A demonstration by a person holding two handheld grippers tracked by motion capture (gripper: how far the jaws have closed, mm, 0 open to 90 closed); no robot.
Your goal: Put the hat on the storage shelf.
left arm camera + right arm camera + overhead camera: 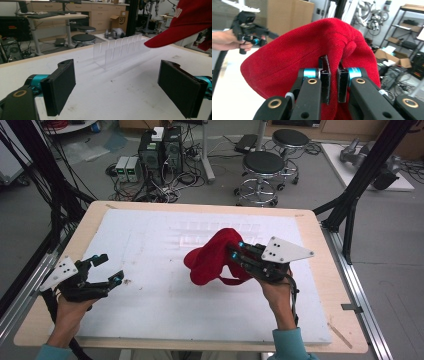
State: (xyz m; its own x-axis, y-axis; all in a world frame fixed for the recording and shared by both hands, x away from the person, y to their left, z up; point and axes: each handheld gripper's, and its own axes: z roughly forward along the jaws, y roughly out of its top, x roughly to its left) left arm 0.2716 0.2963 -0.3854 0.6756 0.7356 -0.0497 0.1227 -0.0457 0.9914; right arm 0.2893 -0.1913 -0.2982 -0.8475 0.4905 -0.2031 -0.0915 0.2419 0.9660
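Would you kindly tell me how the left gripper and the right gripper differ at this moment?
The left gripper has its jaws wide apart with nothing between them; the right gripper is clamped on the red fabric cap. The left is near the table's left edge, the right near its middle. Both are hand-held black two-jaw tools.

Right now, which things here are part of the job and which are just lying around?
In the job:
red cap, pinched in the right gripper
left gripper, jaws open, nothing between them
clear slotted rack

Lying about:
stools
computer towers
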